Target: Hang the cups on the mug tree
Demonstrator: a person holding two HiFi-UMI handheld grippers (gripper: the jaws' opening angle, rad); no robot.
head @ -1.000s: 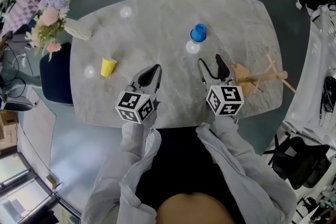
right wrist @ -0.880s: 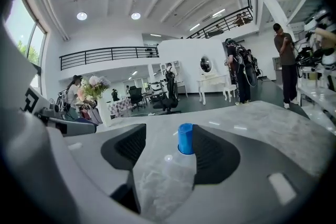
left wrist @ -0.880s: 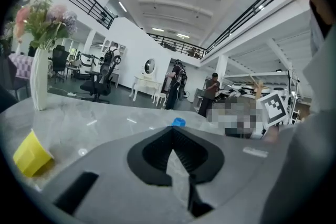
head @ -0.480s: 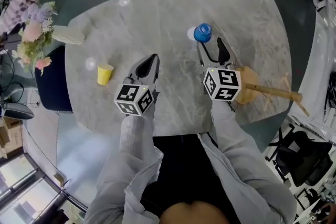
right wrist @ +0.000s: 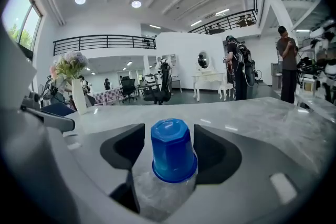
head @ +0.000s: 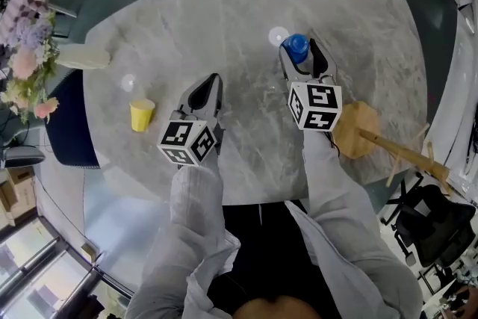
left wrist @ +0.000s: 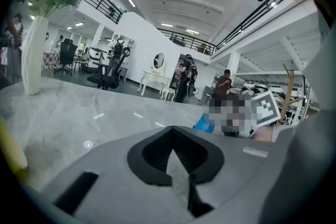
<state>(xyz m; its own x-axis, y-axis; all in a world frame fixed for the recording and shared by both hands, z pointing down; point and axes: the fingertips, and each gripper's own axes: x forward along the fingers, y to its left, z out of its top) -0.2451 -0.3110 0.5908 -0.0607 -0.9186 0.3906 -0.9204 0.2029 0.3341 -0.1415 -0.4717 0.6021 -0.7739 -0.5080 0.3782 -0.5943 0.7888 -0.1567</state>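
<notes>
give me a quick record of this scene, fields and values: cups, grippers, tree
blue cup: upside down on the table, between the right gripper's jaws
right gripper: open, a jaw on each side of the blue cup, not pressing it
left gripper: shut, empty
yellow cup: on the table, left of the left gripper, untouched
mug tree: near the table's right edge, no cups on it
table: grey marble

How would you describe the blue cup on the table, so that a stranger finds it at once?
On the grey marble table, look at the right gripper, whose open jaws stand on either side of it. The blue cup sits there upside down, its faceted base up; the yellow cup, the only other one, stands far to the left.
</notes>
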